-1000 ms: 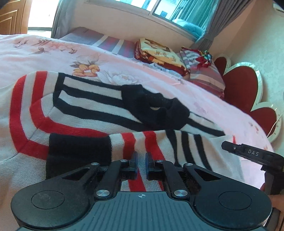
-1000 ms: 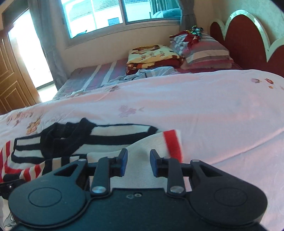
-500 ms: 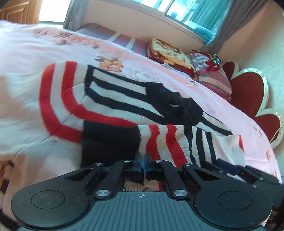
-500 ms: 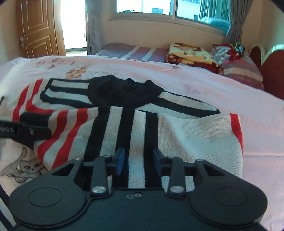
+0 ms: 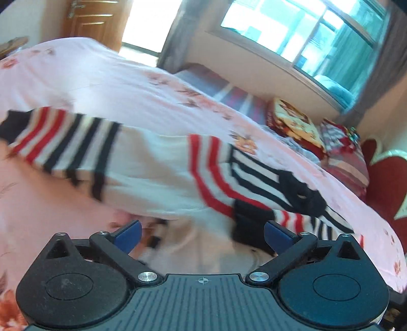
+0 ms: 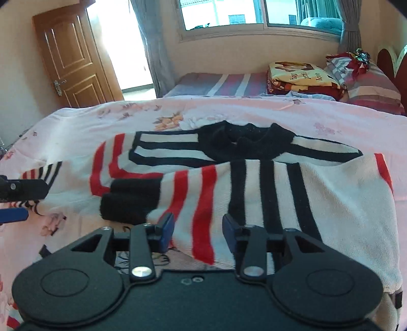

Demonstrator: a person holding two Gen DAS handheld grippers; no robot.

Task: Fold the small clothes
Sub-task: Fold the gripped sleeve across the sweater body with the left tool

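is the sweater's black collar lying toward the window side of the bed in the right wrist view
Yes, the black collar of the striped sweater lies at its far edge, toward the window.

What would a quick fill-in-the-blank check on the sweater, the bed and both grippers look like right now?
1. The sweater lies on a bed cover whose main colour is ____.
2. The sleeve folded across the sweater's front ends in a cuff coloured ____.
3. The left gripper has its jaws wide and holds ____.
4. The collar of the sweater is coloured ____.

Missing words: pink; black; nothing; black
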